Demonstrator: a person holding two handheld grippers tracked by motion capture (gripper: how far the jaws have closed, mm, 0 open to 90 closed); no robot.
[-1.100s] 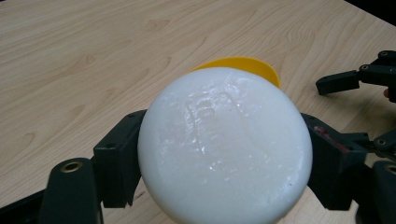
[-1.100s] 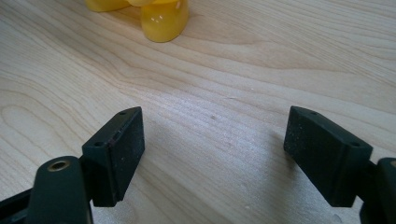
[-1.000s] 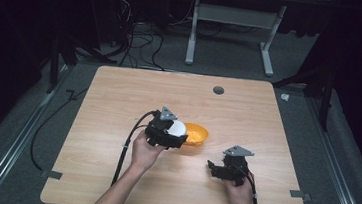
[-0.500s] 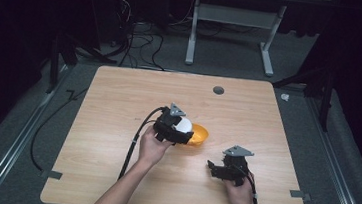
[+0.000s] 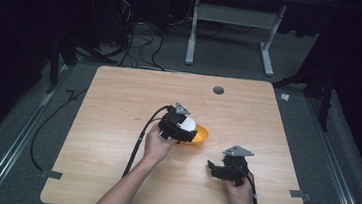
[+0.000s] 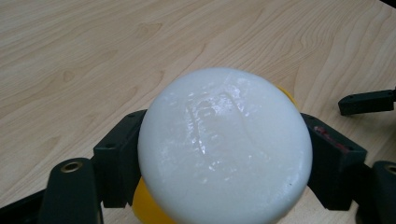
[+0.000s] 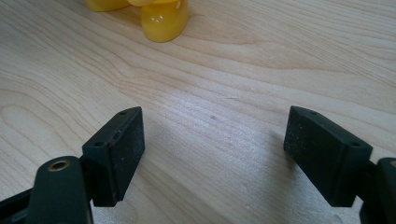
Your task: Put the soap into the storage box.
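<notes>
Right tongs [image 5: 216, 166]: jaws wide apart, nothing between them, low over the counter [image 5: 119, 101]
Left tongs [image 5: 186, 132]: squeezing a white bowl [image 6: 224, 149]
Orange bowl [image 5: 200, 134]: right under the white one
Left to do: maybe stacking them, hard to know

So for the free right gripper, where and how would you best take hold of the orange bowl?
Probably by the rim on the bowl's right side, coming in from the right gripper's side with one of its open jaws inside the wall and one outside. That thin, exposed edge faces it, while the left gripper holds the white round object over the left part.
</notes>
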